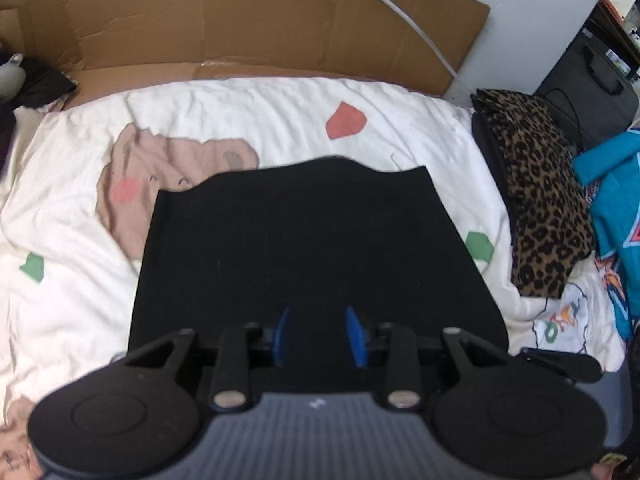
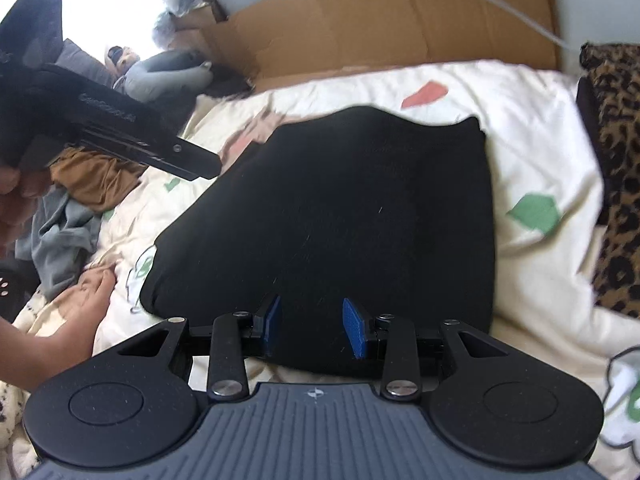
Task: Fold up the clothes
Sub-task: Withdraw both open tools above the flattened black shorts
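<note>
Black garment (image 1: 316, 248) lay folded flat on the white printed bedspread (image 1: 256, 112), beside a leopard-print cloth (image 1: 540, 204). Left gripper (image 1: 318, 334) was poised over its near edge, blue pads (image 1: 356, 336) apart, nothing between them. Right gripper (image 2: 312, 328) likewise over the near edge, jaws apart, empty. Right view: left gripper body raised at upper left; its white lettering was too blurred to read. Cardboard (image 1: 248, 20) stood behind the bed.

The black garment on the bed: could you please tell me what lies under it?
The black garment lies on a white printed bedsheet; it covers part of a pink bear print. The rest beneath is hidden.
</note>
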Available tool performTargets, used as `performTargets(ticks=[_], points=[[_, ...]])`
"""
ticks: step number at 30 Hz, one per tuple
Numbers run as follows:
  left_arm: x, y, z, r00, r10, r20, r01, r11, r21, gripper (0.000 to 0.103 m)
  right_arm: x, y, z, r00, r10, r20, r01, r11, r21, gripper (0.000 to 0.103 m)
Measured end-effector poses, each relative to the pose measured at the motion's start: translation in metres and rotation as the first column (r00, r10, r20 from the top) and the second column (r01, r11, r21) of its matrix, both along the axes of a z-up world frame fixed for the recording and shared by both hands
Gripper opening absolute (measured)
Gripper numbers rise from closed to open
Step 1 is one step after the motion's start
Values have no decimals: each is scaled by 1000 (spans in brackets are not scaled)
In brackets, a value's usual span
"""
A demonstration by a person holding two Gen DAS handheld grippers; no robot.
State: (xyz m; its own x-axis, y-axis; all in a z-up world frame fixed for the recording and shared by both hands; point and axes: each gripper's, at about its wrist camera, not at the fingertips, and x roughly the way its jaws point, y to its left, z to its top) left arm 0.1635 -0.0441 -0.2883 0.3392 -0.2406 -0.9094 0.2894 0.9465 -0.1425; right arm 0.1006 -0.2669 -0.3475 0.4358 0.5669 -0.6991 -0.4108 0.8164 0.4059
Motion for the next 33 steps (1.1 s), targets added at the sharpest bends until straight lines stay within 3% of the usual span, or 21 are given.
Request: performTargets(ticks=[6, 11, 14, 24, 27, 28, 33], points=[[-31, 11, -21, 996, 84, -22, -84, 996, 13, 34, -5, 3, -23, 999, 4, -32, -5, 999, -40, 39], [-48, 19, -41, 989, 141, -49, -141, 990, 15, 34, -6, -9, -27, 999, -34, -23, 33, 998, -43, 30], [-55, 16, -46, 990, 133, -46, -132, 991, 17, 34, -5, -23, -27, 996, -82, -19, 81, 996, -34, 25], [-74, 16, -53, 992, 118, -36, -118, 993, 6, 34, -5, -70, -27, 972, -234, -5, 234, 972, -6, 26], [-79, 23, -57, 990, 138, -24, -137, 990, 38, 32, -7, -80, -21, 966, -258, 3, 258, 966, 9, 28], [-81, 26, -56, 989, 149, -2, -148, 987, 62, 27, -8, -82, -17, 966, -260, 6, 260, 965, 16, 27], [-97, 52, -53, 980, 200, 15, -201, 979, 34, 27, -10, -70, -11, 982, -190, -17, 191, 979, 75, 26]])
